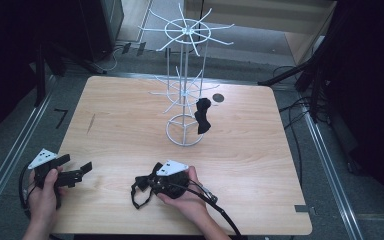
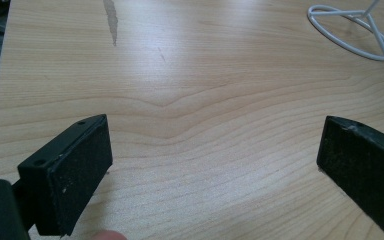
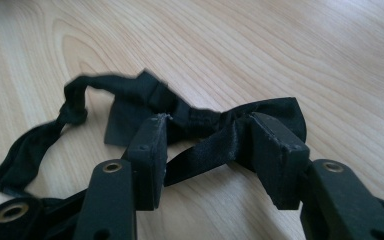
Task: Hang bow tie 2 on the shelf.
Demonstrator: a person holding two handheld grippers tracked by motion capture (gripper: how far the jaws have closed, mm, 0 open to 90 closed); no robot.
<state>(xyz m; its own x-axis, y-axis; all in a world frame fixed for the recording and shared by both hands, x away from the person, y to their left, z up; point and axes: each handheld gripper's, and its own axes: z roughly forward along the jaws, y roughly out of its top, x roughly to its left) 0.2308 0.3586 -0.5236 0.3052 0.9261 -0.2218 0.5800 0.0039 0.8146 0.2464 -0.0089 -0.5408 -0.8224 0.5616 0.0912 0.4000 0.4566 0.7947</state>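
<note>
Lying near the bottom centre of the high view, the black bow tie [image 3: 200, 125] sits on the wooden table [image 1: 260, 150] between the right gripper's [image 3: 207, 137] partly spread jaws, whose pads touch its sides. The left gripper [image 2: 215, 150], lower left, stands released over bare wood.

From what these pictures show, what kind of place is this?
Probably a lab or recording workspace, not a shop or home. A bare wooden table stands between dark metal frames with loose cables on the floor, and a white wire display rack holds a black bow tie.
</note>
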